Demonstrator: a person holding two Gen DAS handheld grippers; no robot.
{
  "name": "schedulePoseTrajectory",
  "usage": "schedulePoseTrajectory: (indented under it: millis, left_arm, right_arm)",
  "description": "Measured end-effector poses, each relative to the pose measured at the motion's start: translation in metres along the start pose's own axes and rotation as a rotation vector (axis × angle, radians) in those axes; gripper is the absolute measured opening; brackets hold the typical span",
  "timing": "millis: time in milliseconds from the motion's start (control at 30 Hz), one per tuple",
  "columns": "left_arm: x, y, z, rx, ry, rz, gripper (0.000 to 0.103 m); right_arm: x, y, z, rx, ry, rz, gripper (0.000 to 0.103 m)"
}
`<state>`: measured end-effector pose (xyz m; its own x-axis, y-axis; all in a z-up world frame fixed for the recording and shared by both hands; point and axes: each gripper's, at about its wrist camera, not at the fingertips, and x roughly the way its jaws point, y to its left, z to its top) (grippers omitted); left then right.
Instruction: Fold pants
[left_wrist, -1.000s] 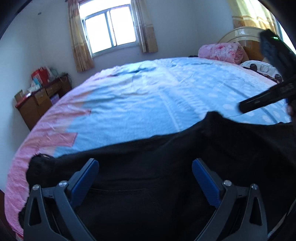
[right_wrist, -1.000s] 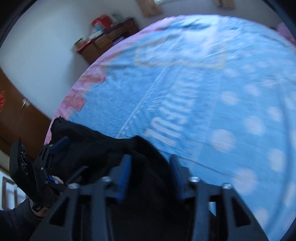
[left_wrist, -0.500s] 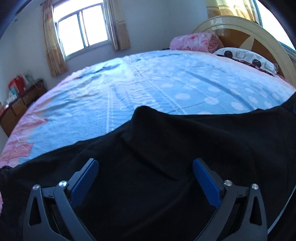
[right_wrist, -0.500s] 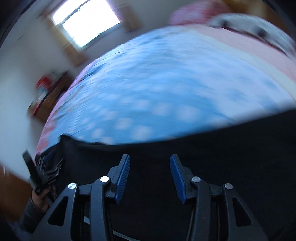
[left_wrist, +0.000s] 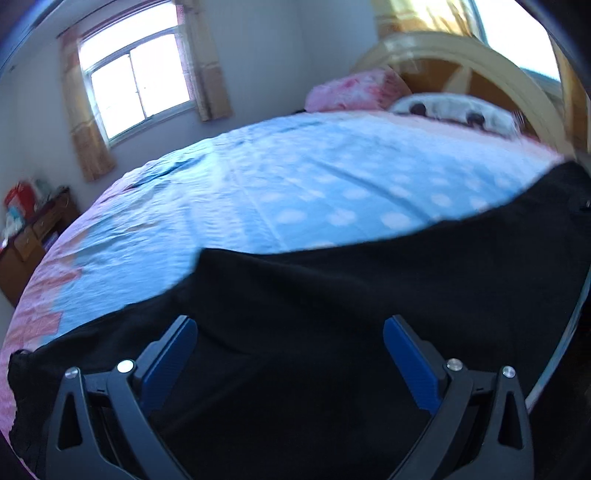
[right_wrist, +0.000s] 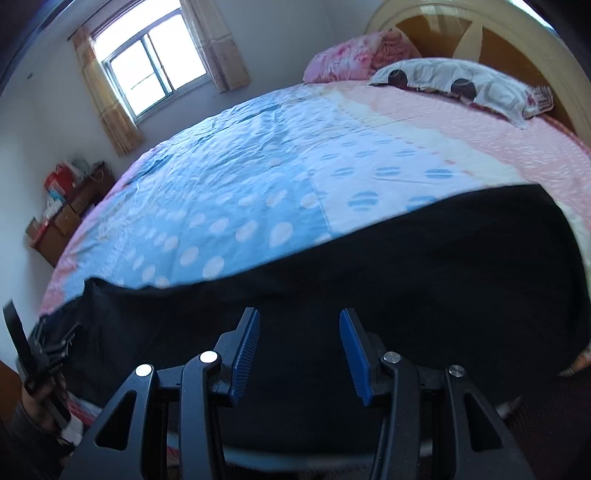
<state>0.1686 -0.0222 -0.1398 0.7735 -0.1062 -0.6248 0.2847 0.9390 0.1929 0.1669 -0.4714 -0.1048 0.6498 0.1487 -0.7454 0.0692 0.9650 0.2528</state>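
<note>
black pants (right_wrist: 369, 280) lie spread along the near edge of the bed (right_wrist: 258, 155), flattened for folding. left gripper (left_wrist: 290, 354) wide open, right gripper (right_wrist: 299, 350) half open; both hover above the cloth, gripping nothing.

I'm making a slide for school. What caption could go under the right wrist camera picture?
Open right gripper above black pants spread along a polka-dot bed.

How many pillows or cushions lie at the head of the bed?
2. A pink flowered one lies at the far corner near the window wall. A white one with dark dots lies beside it, against the headboard. More could be hidden out of frame.
</note>
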Motion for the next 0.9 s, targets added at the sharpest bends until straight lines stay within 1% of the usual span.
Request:
schedulePoseTrajectory:
  millis: [67, 100, 133, 200, 267, 300, 333, 400, 467, 533, 600, 633, 700, 767, 800, 833, 867, 900]
  left_arm:
    - [0.018, -0.013, -0.007, 0.033, 0.031, 0.006, 0.103]
    - [0.019, -0.014, -0.008, 0.024, 0.029, 0.005, 0.103]
    - [0.019, -0.011, -0.008, -0.016, 0.028, -0.006, 0.103]
    - [0.017, -0.010, -0.004, -0.028, 0.048, -0.017, 0.103]
    - [0.011, -0.014, 0.001, 0.004, 0.041, 0.010, 0.103]
    - [0.009, -0.016, 0.003, 0.010, 0.034, 0.012, 0.103]
    - [0.007, -0.017, 0.005, 0.010, 0.033, 0.008, 0.103]
    - [0.005, -0.020, 0.010, 0.003, 0.024, -0.001, 0.103]
    - [0.005, -0.027, 0.016, 0.016, 0.015, -0.011, 0.103]
    - [0.009, -0.030, 0.020, 0.027, 0.016, -0.016, 0.103]
    - [0.014, -0.036, 0.024, 0.035, 0.018, -0.024, 0.103]
    - [0.016, -0.038, 0.026, 0.038, 0.020, -0.027, 0.103]
    - [0.020, -0.043, 0.029, 0.044, 0.019, -0.028, 0.103]
    - [0.026, -0.047, 0.031, 0.050, 0.027, -0.030, 0.103]
    - [0.029, -0.048, 0.031, 0.055, 0.033, -0.029, 0.103]
    - [0.031, -0.049, 0.032, 0.057, 0.036, -0.027, 0.103]
    - [0.033, -0.050, 0.032, 0.060, 0.037, -0.025, 0.103]
    - [0.034, -0.050, 0.033, 0.059, 0.032, -0.027, 0.103]
  right_arm:
    - [0.000, -0.009, -0.008, -0.015, -0.022, 0.022, 0.049]
    - [-0.002, -0.011, -0.010, -0.016, -0.030, 0.032, 0.049]
    - [-0.004, -0.012, -0.010, -0.019, -0.036, 0.034, 0.049]
    - [-0.011, -0.014, -0.008, -0.018, -0.051, 0.025, 0.049]
    - [-0.024, -0.018, -0.007, -0.020, -0.102, 0.003, 0.049]
    - [-0.029, -0.021, -0.005, -0.014, -0.125, -0.008, 0.049]
    - [-0.038, -0.030, -0.002, 0.009, -0.155, -0.016, 0.049]
    - [-0.050, -0.046, 0.007, 0.057, -0.187, -0.028, 0.049]
    - [-0.062, -0.061, 0.019, 0.077, -0.220, -0.047, 0.049]
    - [-0.070, -0.085, 0.033, 0.135, -0.239, -0.063, 0.049]
    - [-0.073, -0.111, 0.047, 0.200, -0.239, -0.072, 0.049]
    - [-0.069, -0.121, 0.054, 0.214, -0.214, -0.072, 0.049]
    - [-0.055, -0.138, 0.062, 0.238, -0.136, -0.062, 0.049]
    - [-0.045, -0.148, 0.065, 0.245, -0.102, -0.019, 0.049]
    - [-0.041, -0.150, 0.066, 0.232, -0.087, -0.038, 0.049]
    - [-0.041, -0.151, 0.066, 0.223, -0.088, -0.073, 0.049]
    - [-0.046, -0.153, 0.067, 0.218, -0.116, -0.120, 0.049]
    - [-0.051, -0.157, 0.067, 0.231, -0.149, -0.123, 0.049]
